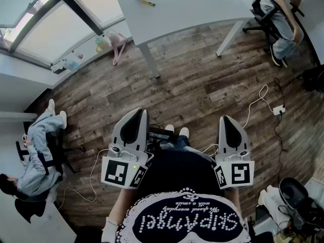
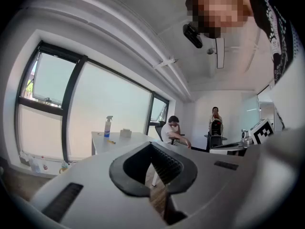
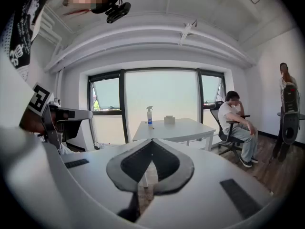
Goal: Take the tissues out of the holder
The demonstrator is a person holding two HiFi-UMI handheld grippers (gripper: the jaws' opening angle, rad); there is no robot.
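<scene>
Room for moving: a broad stretch of bare plank floor (image 1: 202, 85) lies between the person and the white bench (image 1: 192, 9). The bench's near edge and corner are free, and its legs stand clear of the chairs.

- Grippers, two. The left gripper (image 1: 137, 110) and right gripper (image 1: 226, 118) are held close to the person's body, well apart from the bench. Both pairs of jaws are closed tip to tip, with nothing between them.
- Tissue holder (image 3: 169, 119), one: a small pale box on the bench top, just right of the spray bottle (image 3: 149, 117).
- Spray bottle, one.
- Yellow item (image 1: 147, 3), one, near the bottle.
- White cable (image 1: 255, 103), one, trailing across the floor.
- Seated people, two; standing, one.
</scene>
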